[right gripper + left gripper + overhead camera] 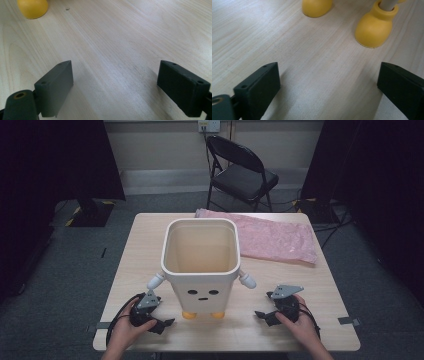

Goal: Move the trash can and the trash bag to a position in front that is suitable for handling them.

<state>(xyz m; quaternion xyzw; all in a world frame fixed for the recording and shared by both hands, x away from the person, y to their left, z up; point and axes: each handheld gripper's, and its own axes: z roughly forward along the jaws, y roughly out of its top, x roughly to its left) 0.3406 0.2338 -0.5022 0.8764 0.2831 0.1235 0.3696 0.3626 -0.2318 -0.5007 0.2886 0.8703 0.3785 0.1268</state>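
A white bin [200, 285] shaped like a small figure, with a drawn face, stubby arms and yellow feet [189, 315], stands in the middle of the wooden table [140, 250]; it looks empty inside. A pink plastic bag [272, 239] lies flat behind it to the right. My left gripper [165, 324] rests on the table left of the bin's feet, jaws wide and empty. In the left gripper view the two yellow feet [373, 30] are just ahead. My right gripper [262, 316] rests right of the feet, open with only bare wood between its jaws [115, 85].
A black folding chair [240, 172] stands beyond the table's far edge. Dark curtains hang at both sides, and a black stand base [90, 212] sits on the floor at the left. Strips of tape [348, 321] mark the table's near corners.
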